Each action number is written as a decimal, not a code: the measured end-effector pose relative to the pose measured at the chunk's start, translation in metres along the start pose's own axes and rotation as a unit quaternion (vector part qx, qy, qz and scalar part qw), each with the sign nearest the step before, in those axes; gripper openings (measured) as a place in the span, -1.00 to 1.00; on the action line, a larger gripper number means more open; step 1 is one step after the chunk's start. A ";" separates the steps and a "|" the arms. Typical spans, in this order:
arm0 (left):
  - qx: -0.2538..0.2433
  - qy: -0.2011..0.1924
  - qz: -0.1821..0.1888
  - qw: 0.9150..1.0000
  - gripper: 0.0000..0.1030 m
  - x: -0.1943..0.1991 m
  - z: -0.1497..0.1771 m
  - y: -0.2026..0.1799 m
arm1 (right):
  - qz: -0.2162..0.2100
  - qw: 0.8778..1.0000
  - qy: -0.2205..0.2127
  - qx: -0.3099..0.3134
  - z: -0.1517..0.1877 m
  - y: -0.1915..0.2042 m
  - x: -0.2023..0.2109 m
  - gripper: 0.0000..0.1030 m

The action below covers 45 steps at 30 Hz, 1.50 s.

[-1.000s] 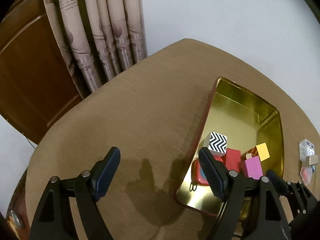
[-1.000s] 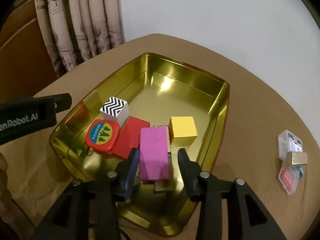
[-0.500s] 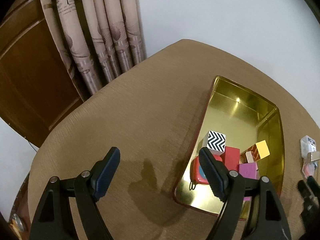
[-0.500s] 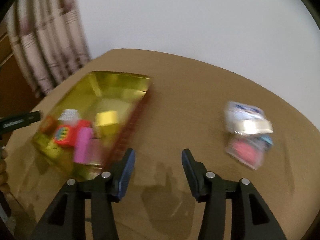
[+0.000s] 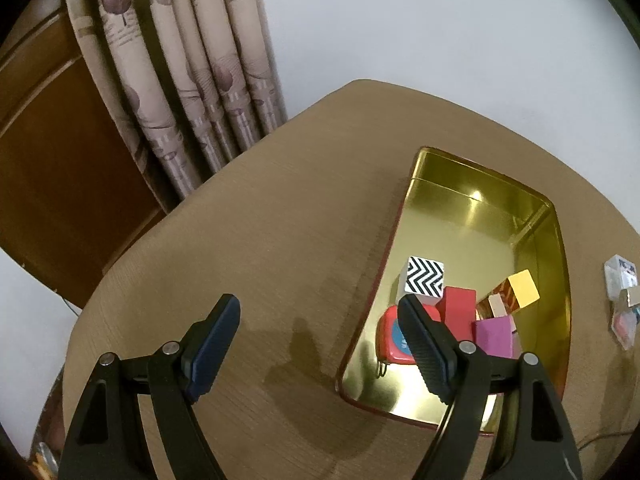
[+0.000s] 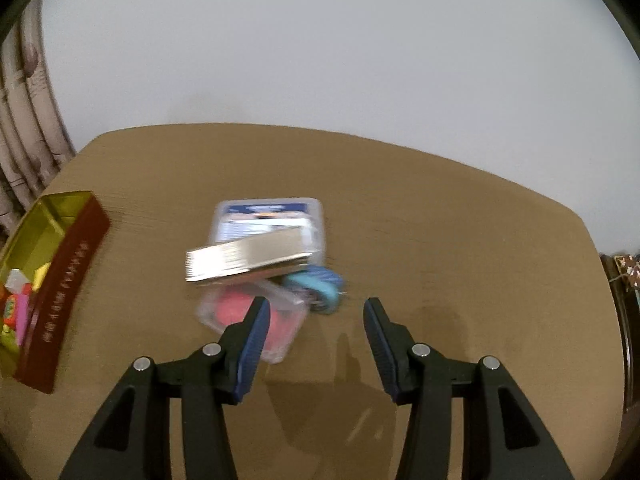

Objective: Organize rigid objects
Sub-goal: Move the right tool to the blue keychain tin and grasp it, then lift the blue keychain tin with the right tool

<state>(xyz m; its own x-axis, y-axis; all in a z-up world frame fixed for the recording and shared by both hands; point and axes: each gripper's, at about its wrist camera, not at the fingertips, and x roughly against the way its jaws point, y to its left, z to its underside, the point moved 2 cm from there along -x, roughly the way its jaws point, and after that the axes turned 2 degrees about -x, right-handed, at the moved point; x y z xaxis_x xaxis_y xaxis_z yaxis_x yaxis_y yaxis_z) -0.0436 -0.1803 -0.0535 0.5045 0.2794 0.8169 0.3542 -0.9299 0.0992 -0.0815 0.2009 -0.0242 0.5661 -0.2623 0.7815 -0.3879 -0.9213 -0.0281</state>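
A gold tin [image 5: 480, 192] on the brown table holds a zigzag cube [image 5: 425, 281], a red block [image 5: 458, 308], a magenta block [image 5: 494, 336], a yellow cube [image 5: 523, 288] and a red round tape measure [image 5: 390, 338]. My left gripper [image 5: 318, 308] hangs open over the table at the tin's near left corner, nothing between its fingers. My right gripper [image 6: 316, 306] is open above a small pile: a labelled clear case [image 6: 272, 218], a silver flat box [image 6: 248, 258], a pink-filled clear case [image 6: 240, 312] and a light-blue item [image 6: 320, 286]. The right view is blurred.
The tin's red outer wall [image 6: 60, 272] shows at the left of the right wrist view. Patterned curtains [image 5: 180, 80] and a wooden door [image 5: 48, 152] stand behind the table's far left edge. A white wall lies beyond the table. The pile [image 5: 622, 300] sits right of the tin.
My right gripper left the tin, where its fingers flanked the magenta block, and swung right to the pile with its jaws wider. The left gripper has stayed almost still.
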 end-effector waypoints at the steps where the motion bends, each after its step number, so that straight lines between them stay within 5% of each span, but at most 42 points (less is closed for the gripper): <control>1: -0.003 0.000 0.005 1.000 0.52 0.000 0.001 -0.001 | -0.001 1.000 0.003 0.004 -0.001 -0.005 -0.006 -0.03; 11: -0.029 -0.020 0.006 0.999 0.53 0.005 0.005 -0.012 | -0.096 0.993 -0.003 0.065 -0.013 -0.019 -0.048 -0.03; 15: -0.038 -0.029 0.000 0.999 0.53 0.007 0.004 -0.013 | -0.141 0.987 0.033 0.074 -0.005 -0.012 -0.066 -0.15; 16: -0.038 -0.030 0.001 0.999 0.53 0.008 0.004 -0.013 | -0.132 0.987 0.026 0.085 0.000 -0.008 -0.065 -0.38; 17: -0.037 -0.031 0.003 0.999 0.53 0.008 0.005 -0.013 | -0.124 0.988 0.018 0.092 0.005 -0.002 -0.061 -0.42; 33: -0.082 -0.031 0.025 0.996 0.53 0.013 0.013 -0.030 | -0.098 0.992 -0.005 0.082 0.014 0.033 -0.063 -0.54; 45: -0.149 -0.057 0.081 0.984 0.57 0.060 0.039 -0.090 | -0.057 0.997 -0.009 0.050 0.055 0.026 -0.038 -0.58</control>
<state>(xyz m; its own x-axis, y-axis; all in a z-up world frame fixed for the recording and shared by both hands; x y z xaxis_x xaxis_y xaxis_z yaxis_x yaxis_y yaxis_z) -0.0151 -0.0702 -0.0356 0.6262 0.1312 0.7686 0.0235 -0.9885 0.1496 -0.0725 0.1708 -0.0888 0.6166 -0.1578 0.7713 -0.2458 -0.9693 -0.0017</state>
